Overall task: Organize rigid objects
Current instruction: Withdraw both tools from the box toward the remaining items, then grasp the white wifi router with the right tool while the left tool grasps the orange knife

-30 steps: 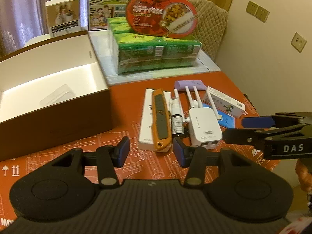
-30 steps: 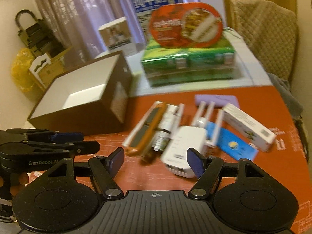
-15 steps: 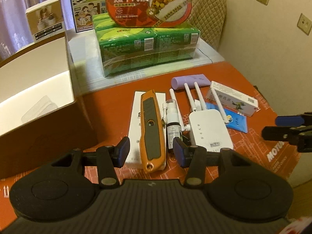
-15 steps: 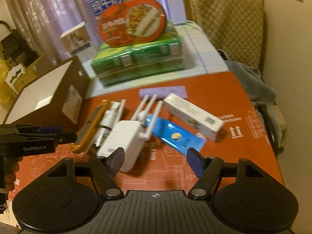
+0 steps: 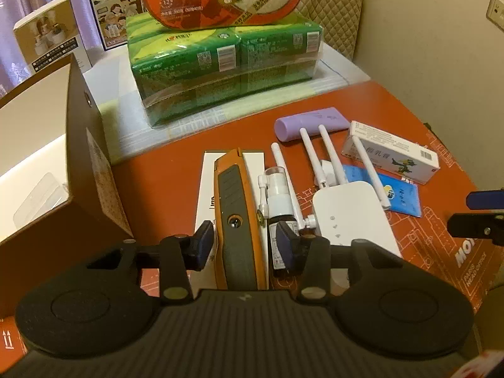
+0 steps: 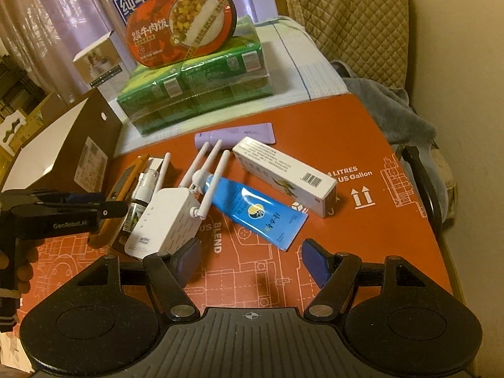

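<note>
I am holding my left gripper [image 5: 242, 245] with its fingers [image 5: 201, 245] spread on either side of the orange knife [image 5: 237, 220], which is lying on a flat white box [image 5: 206, 189] on the worktop [image 5: 393, 107]. A spray bottle [image 5: 274, 193] and a white router [image 5: 352, 214] are crowding its right side, the brown box [image 5: 78, 157] its left. My right gripper [image 6: 250, 260] is hanging wide and empty over the worktop near the blue tube [image 6: 258, 211].

Orange utility knife [image 5: 237, 220] lies flat atop a white box [image 5: 206, 195], spray bottle [image 5: 277, 198] touching at its 3 o'clock, white router [image 5: 349, 211] beyond, purple tube [image 5: 312, 123] at 1 o'clock.
</note>
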Tool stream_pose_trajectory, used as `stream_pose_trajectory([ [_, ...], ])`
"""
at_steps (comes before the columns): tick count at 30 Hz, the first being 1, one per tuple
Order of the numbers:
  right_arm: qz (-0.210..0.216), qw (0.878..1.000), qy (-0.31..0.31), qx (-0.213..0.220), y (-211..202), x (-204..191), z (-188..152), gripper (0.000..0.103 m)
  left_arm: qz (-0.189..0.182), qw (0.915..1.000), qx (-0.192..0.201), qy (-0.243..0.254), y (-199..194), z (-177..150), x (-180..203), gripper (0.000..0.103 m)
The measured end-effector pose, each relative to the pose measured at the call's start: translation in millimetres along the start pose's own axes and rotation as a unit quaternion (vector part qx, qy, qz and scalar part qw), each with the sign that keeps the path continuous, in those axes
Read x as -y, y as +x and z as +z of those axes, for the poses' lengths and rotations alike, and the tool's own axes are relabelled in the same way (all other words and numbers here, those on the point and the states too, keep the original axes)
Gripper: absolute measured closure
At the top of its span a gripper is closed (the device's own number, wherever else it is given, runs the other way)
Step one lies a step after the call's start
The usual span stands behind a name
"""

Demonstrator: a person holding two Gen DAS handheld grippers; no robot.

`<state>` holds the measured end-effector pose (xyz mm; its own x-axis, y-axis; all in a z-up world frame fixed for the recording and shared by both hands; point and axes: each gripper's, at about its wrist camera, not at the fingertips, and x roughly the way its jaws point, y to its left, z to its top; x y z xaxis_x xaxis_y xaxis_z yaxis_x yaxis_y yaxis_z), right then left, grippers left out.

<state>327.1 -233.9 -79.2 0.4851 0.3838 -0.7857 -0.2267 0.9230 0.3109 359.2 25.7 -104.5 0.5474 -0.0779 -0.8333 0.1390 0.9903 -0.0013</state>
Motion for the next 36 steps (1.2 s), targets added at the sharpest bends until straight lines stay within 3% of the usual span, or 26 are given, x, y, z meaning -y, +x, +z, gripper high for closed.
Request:
stream_pose_trajectory([
  [6,-0.001,1.0,0.005,-0.004,4,-1,0,0.035,0.003,0.9999,-0.004,0.01,7,4,-3,0.071],
  [20,0.004,1.0,0.008,-0.006,14,-15,5,0.035,0.004,0.9996,0.005,0.029,9,3,-2,0.073],
  [28,0.053,0.998,0.045,-0.008,23,-23,13,0.035,-0.001,0.9998,0.019,0.011,-6,1,-14,0.073],
  [36,0.082,0.991,0.1,-0.046,55,-32,16,0.035,-0.008,0.9994,0.033,-0.005,-22,-2,-24,0.073],
])
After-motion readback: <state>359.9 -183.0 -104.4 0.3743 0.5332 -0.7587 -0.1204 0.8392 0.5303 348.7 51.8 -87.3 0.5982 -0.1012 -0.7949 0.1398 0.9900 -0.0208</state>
